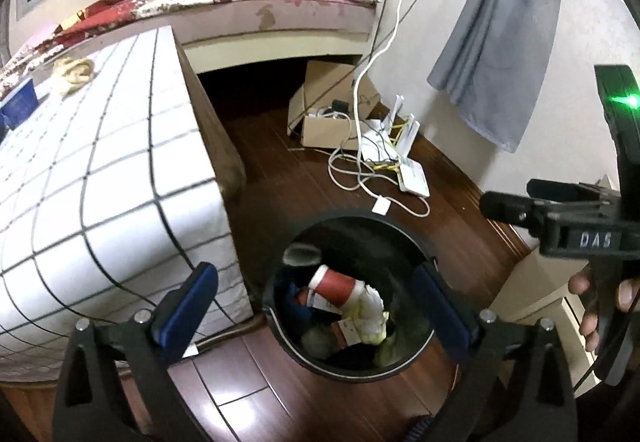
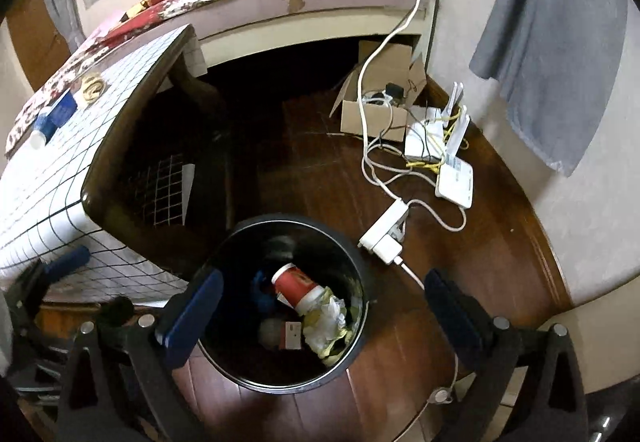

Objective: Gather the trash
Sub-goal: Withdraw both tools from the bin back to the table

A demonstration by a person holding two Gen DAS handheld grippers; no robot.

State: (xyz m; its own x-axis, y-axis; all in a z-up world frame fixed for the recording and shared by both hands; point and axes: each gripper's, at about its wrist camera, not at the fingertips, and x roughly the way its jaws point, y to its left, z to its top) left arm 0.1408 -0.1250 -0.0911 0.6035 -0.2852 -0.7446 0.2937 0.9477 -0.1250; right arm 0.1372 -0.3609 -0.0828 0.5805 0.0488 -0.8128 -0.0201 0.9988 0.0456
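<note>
Bin [image 1: 352, 362] below both my grippers; left gripper [image 1: 316, 306], right gripper [image 2: 320, 306]: fingers spread wide, empty, so red cup [image 1: 334, 284] lies among trash inside.

Black bin [image 2: 362, 316], red cup [image 2: 294, 286] inside; white black-grid tablecloth [image 1: 104, 177] (floor [image 2: 320, 177] dark red-brown)

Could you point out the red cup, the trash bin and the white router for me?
Red cup [image 2: 294, 284]: right wrist view, on its red side, lying in the bin.
Trash bin [image 2: 224, 370]: right wrist view, on its black rim, near side.
Router [image 2: 456, 181]: right wrist view, on its flat white top, on the floor.
</note>
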